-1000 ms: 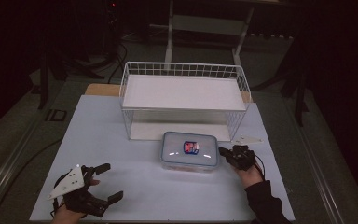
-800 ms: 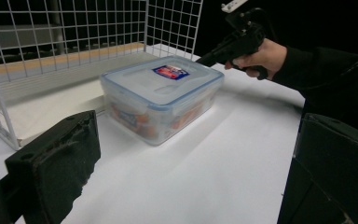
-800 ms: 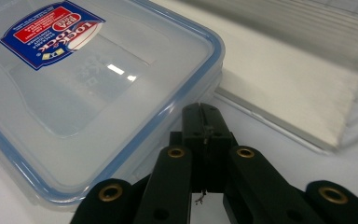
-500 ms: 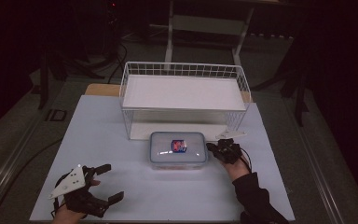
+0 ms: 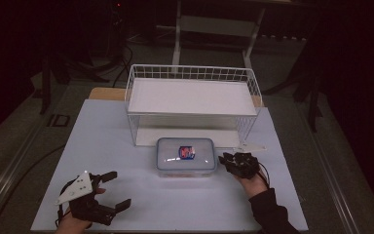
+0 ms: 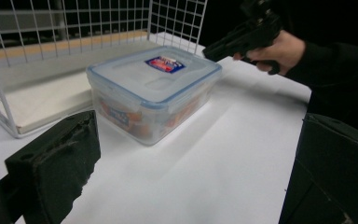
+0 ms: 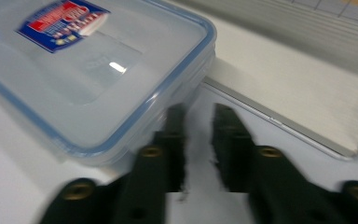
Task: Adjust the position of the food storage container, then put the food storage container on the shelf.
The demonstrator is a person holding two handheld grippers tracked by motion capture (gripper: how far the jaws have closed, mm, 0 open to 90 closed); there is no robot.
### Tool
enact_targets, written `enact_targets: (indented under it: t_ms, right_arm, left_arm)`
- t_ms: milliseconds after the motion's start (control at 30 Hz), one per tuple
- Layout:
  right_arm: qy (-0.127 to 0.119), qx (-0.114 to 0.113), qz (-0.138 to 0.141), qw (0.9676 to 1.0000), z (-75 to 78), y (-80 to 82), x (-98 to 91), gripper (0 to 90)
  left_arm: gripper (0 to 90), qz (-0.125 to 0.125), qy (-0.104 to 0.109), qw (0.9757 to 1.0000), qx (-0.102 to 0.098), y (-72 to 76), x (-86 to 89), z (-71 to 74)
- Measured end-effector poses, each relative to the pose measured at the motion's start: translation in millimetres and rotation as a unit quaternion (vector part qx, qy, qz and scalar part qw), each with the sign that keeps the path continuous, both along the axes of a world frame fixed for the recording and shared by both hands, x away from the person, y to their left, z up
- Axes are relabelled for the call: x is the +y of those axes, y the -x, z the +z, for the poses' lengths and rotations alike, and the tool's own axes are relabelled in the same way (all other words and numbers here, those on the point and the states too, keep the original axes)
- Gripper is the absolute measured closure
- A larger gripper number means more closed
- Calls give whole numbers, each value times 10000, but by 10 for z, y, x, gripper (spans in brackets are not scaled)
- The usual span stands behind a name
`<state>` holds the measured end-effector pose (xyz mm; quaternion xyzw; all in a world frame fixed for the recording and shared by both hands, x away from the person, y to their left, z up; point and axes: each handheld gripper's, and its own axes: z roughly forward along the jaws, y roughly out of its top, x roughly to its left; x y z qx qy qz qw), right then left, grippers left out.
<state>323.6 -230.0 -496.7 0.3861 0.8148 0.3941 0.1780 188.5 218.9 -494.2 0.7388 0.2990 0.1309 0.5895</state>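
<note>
A clear lidded food container (image 5: 185,156) with a blue-and-red label sits on the white table, just in front of the wire basket. My right gripper (image 5: 227,161) lies low at the container's right end, its tips next to the container's corner (image 7: 88,70). In the right gripper view its jaws (image 7: 199,116) have just been opening and stand a little apart with nothing between them. My left gripper (image 5: 121,189) rests near the table's front left, open wide and empty. In the left gripper view it (image 6: 198,126) points at the container (image 6: 154,88), with the right gripper (image 6: 242,37) beyond.
A white wire basket (image 5: 190,73) with a pale board in it stands at the back of the table (image 5: 107,141). A flat pale piece (image 5: 251,146) lies by its front right corner. Dark floor and stands surround the table.
The container has slid a short way left, and the right gripper followed it. The right gripper's jaws have parted slightly. The left gripper has not moved.
</note>
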Motion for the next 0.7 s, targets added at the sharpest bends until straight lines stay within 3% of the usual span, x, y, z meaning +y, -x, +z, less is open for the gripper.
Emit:
enact_targets:
  t_ms: [100, 133, 200, 333, 433, 633, 700]
  right_arm:
    - [-233, -34, 21, 9997, 45, 82, -59, 523]
    - [-317, -56, 49, 9995, 78, 132, -70, 434]
    - [-424, -119, 90, 9990, 106, 178, -76, 374]
    - [-721, -234, 347, 9965, 205, 303, -89, 156]
    - [-920, -281, 348, 9948, 270, 377, -90, 131]
    - [-793, -718, 190, 9941, 379, 537, -86, 155]
    - [-853, -570, 370, 9940, 409, 546, -104, 172]
  left_arm:
    - [0, 94, -99, 9998, 133, -69, -58, 20]
    - [0, 121, -115, 9997, 155, -83, -68, 30]
    - [0, 164, -89, 9995, 248, -117, -94, 52]
    - [0, 206, -278, 9986, 399, -223, -185, 143]
    - [0, 228, -442, 9982, 344, -283, -261, 244]
    - [0, 192, -392, 9983, 387, -401, -379, 414]
    - [0, 138, -305, 9986, 416, -442, -409, 450]
